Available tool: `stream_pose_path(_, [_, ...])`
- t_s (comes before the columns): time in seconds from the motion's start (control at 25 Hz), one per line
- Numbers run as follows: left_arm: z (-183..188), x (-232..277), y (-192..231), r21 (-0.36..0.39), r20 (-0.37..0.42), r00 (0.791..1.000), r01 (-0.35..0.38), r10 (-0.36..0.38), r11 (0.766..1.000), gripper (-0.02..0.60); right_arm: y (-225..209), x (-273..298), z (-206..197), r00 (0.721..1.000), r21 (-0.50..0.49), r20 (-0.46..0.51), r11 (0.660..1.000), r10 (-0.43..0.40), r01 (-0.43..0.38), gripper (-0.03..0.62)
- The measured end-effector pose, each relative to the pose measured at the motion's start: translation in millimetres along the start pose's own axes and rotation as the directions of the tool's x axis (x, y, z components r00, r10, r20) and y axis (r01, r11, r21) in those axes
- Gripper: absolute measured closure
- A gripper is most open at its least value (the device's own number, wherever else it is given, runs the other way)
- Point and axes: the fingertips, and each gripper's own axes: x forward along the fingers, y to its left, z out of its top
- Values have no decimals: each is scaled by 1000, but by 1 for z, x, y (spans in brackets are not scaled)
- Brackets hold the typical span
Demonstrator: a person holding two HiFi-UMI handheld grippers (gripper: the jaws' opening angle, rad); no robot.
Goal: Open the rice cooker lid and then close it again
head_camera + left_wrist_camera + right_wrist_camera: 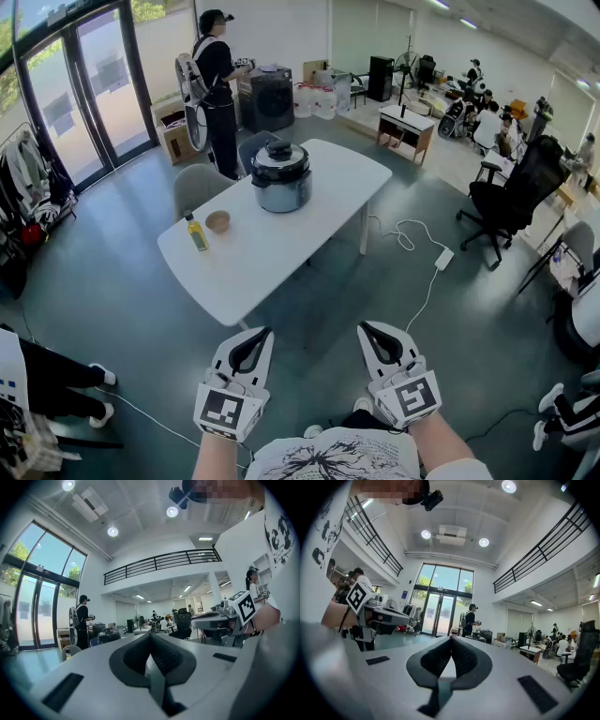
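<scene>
The rice cooker (280, 175), silver with a dark lid down on it, stands on the far half of the white table (281, 234). My left gripper (262, 335) and right gripper (367, 330) are held low and near, well short of the table's near edge and far from the cooker. Both are shut with nothing between the jaws. In the left gripper view the left gripper (150, 637) has its tips together, and the cooker (108, 635) shows small and distant. In the right gripper view the right gripper (451, 641) is likewise shut and empty.
A yellow bottle (197, 232) and a small bowl (218, 221) sit on the table's left part. Grey chairs (197, 186) stand behind it. A person (217, 89) stands beyond by a washing machine. A white power strip with cable (442, 259) lies on the floor at right, near a black office chair (511, 197).
</scene>
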Motion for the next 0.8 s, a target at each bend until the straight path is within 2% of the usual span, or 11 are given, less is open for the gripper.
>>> stream_pose_path(0.2, [0, -1, 3, 1, 5, 1000, -11, 11, 1000, 568, 4, 2, -1, 1000, 1, 0, 1000, -12, 12, 582])
stream_pose_path(0.4, [7, 5, 6, 8, 25, 1000, 10, -10, 1000, 568, 1, 10, -3, 999, 8, -13, 999, -36, 36, 580])
stream_pose_path(0.56, [3, 14, 11, 11, 26, 1000, 15, -15, 1000, 568, -13, 18, -7, 996, 66, -7, 994, -90, 90, 579])
stream_pose_path(0.64, [1, 21, 15, 10, 22, 1000, 12, -12, 1000, 568, -18, 27, -8, 997, 101, -3, 992, -71, 71, 573])
stream_pose_path(0.68, [0, 26, 18, 9, 21, 1000, 8, -8, 1000, 568, -21, 34, -9, 999, 119, 1, 992, -48, 47, 432])
stream_pose_path(0.72, [-1, 31, 22, 8, 21, 1000, 2, -3, 1000, 568, -23, 42, -10, 1000, 137, 4, 990, -25, 24, 237])
stream_pose_path(0.76, [-1, 37, 27, 7, 23, 1000, -5, 5, 1000, 568, -27, 52, -11, 1000, 151, 7, 989, -8, 7, 150])
stream_pose_path(0.8, [-2, 44, 32, 4, 26, 1000, -14, 13, 1000, 568, -32, 61, -12, 1000, 156, 10, 988, 6, -7, 113])
